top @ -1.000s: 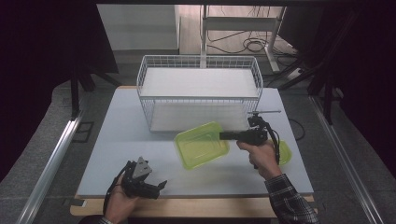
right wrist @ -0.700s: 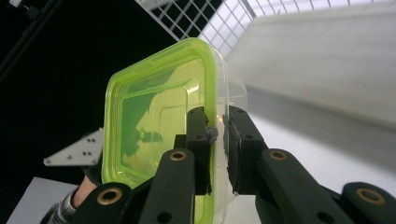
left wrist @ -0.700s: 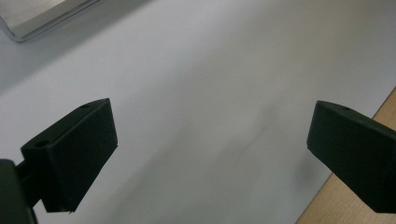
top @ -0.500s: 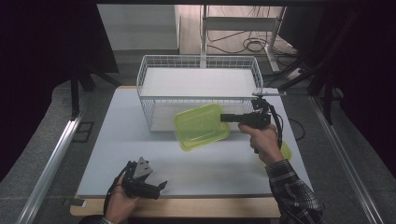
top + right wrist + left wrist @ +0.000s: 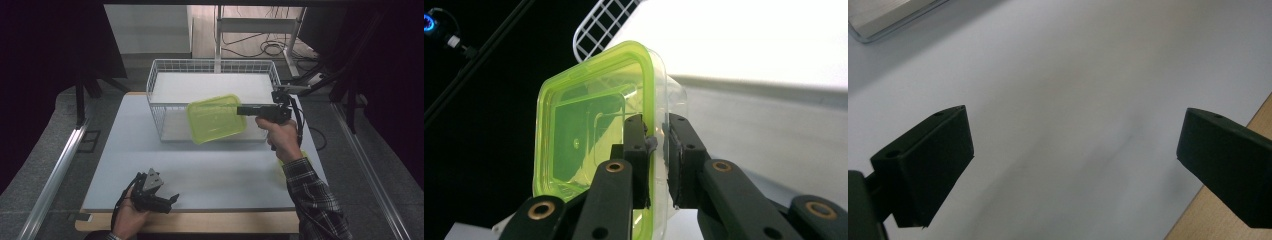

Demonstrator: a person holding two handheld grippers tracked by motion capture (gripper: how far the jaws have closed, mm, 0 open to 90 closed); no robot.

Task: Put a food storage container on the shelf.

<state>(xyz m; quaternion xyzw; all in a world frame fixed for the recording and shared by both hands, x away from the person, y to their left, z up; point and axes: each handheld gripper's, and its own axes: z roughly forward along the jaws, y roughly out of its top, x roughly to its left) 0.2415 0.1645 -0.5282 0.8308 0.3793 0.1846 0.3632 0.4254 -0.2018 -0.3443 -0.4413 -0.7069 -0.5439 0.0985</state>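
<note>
— Dark curtains close off both sides, and cables lie on the floor beyond the far end; what stands on the white table [image 5: 125, 150]?

— Toward its far edge, a white wire basket [image 5: 155, 87], with the tabletop bare in front of it.

— Where is the green container [image 5: 216, 118]?

— Held up in the air in front of the basket's near wall, right of its middle. It is a translucent, square-cornered tub, tilted so that its open side faces partly upward.

— What holds it?

— The right gripper [image 5: 246, 110], which reaches in level from the right. In the right gripper view its jaws are clamped on the tub's rim, one pad inside and one outside, at the edge nearest the hand [image 5: 281, 137].

— And the left gripper [image 5: 170, 200]?

— It rests low at the near left corner of the table, well apart from the basket and the tub. In the left gripper view its jaws stand wide apart over plain white tabletop, nothing between them, with the table's wooden edge [image 5: 1233, 220] at the lower right.
</note>
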